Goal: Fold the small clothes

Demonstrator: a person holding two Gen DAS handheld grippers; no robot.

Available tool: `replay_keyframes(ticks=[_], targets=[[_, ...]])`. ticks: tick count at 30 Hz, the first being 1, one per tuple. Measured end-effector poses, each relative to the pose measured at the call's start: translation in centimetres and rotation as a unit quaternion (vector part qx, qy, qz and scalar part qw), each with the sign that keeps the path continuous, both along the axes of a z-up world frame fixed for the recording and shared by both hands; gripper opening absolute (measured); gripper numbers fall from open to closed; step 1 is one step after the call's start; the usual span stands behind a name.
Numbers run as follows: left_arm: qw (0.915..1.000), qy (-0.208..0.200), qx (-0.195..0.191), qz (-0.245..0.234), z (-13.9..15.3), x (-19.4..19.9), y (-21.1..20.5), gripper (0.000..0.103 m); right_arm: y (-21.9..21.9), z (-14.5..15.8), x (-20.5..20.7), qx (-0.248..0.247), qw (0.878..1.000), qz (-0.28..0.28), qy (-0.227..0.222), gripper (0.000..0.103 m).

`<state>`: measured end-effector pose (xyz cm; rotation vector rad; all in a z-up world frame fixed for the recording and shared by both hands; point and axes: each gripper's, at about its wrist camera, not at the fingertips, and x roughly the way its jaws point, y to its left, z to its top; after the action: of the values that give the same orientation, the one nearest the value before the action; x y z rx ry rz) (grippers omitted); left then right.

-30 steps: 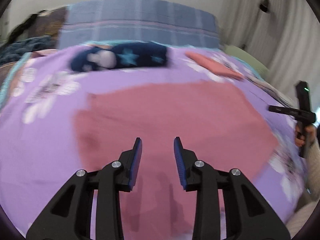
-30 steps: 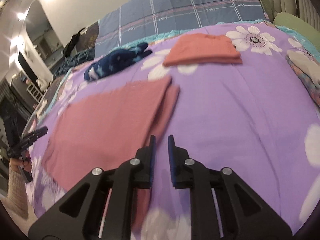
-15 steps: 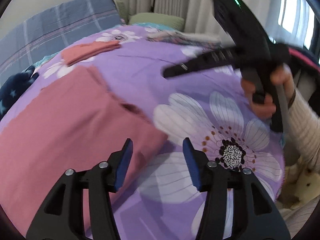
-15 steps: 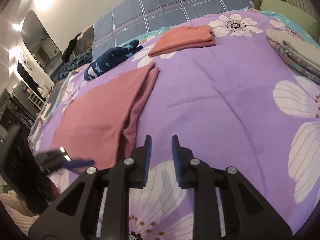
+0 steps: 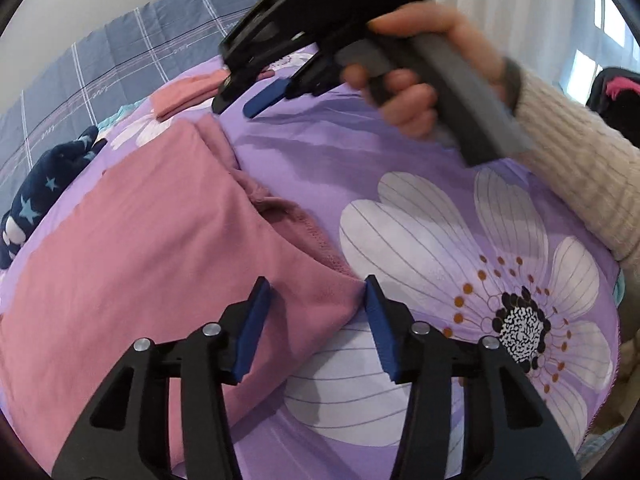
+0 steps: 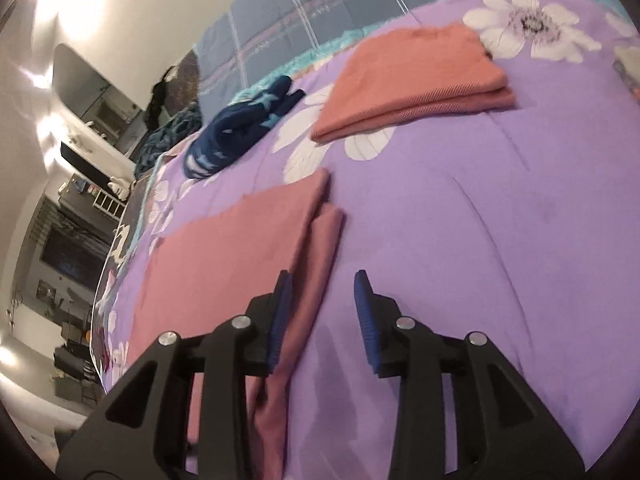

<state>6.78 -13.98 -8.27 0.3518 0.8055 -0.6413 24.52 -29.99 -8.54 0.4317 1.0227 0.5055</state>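
Right wrist: purple floral bedspread (image 6: 460, 208), plaid headboard (image 6: 304, 12), white wall (image 6: 132, 4).

- Left hand-held gripper (image 5: 316, 320) gapes over the near corner of the pink garment (image 5: 152, 248) on the bed (image 5: 400, 168).
- Right hand-held gripper (image 5: 260, 100), blurred, hangs above in a hand (image 5: 416, 76).
- Folded garment (image 5: 188, 94) and starred navy cloth (image 5: 44, 196) lie beyond.

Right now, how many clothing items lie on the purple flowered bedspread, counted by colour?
Pink: 1, the flat dusty-pink garment.
Salmon-orange: 1, the folded salmon-orange garment.
Navy: 1, the crumpled navy star-print garment.
Total: 3. More folded fabric at the right edge is too cut off to count.
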Motion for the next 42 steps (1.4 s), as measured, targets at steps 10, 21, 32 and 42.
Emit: replay_keyframes(ticks=[10, 21, 32, 42], targets=[[0.9996, -0.008, 0.016, -0.022, -0.5, 0.1, -1.1, 0.016, 2.8, 0.1, 2.9, -0.009, 0.999, 0.006, -0.036, 0.004], [0.9972, 0.03, -0.04, -0.055, -0.6, 0.7, -0.2, 0.004, 2.4, -1.3, 3.3, -0.03, 0.998, -0.001, -0.057, 0.004], [0.9927, 0.072, -0.073, -0.063, -1.3, 1.3, 0.4, 0.005, 2.4, -0.6, 2.9, -0.094, 0.992, -0.027, -0.074, 0.002], [0.9869, 0.082, -0.105, -0.091, -0.9, 0.1, 0.8, 0.018, 3.5, 3.3, -7.8, -0.014, 0.988, 0.111, -0.106, 0.01]])
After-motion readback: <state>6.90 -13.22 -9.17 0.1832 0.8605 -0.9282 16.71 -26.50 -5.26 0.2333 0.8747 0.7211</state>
